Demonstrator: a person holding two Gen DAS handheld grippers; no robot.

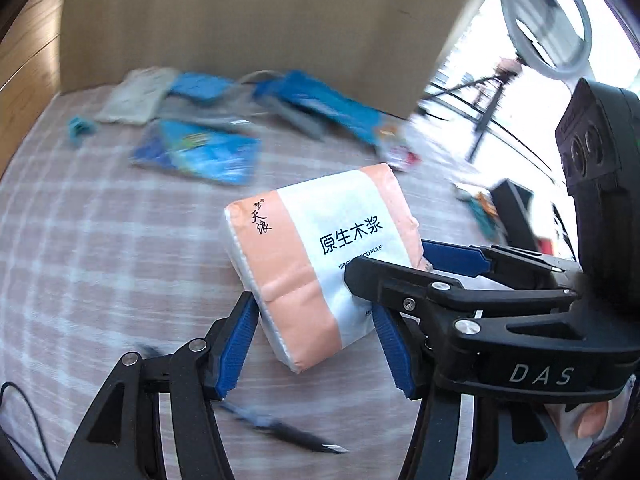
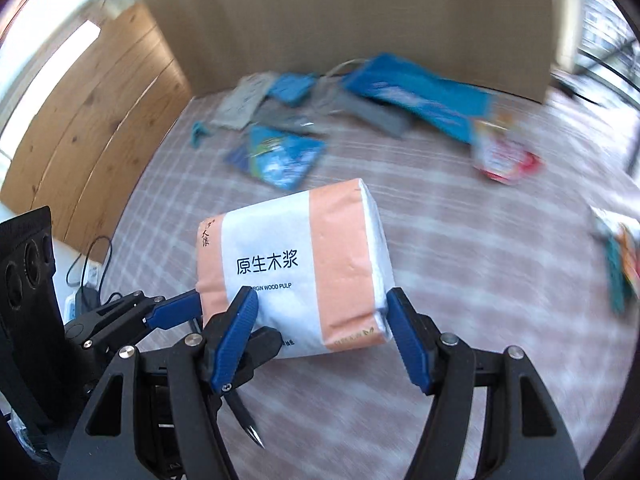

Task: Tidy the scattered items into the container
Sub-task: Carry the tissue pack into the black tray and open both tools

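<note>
A pink and white tissue pack (image 1: 316, 264) (image 2: 296, 268) is held above the checked cloth. In the left wrist view my left gripper (image 1: 316, 352) has its blue pads against the pack's two sides. The right gripper (image 1: 416, 264) comes in from the right and pinches the pack's far corner. In the right wrist view my right gripper (image 2: 320, 340) straddles the pack, and the left gripper (image 2: 224, 320) grips its lower left edge. A black pen (image 1: 280, 428) (image 2: 246, 420) lies on the cloth below.
Blue packets (image 1: 200, 152) (image 2: 280, 156), a grey pouch (image 2: 372, 114), a white packet (image 1: 136, 96) and a red-white wrapper (image 2: 504, 156) lie scattered at the back. A tall cardboard box wall (image 1: 260, 20) (image 2: 352, 12) stands behind them. Snack wrappers (image 2: 620, 256) lie right.
</note>
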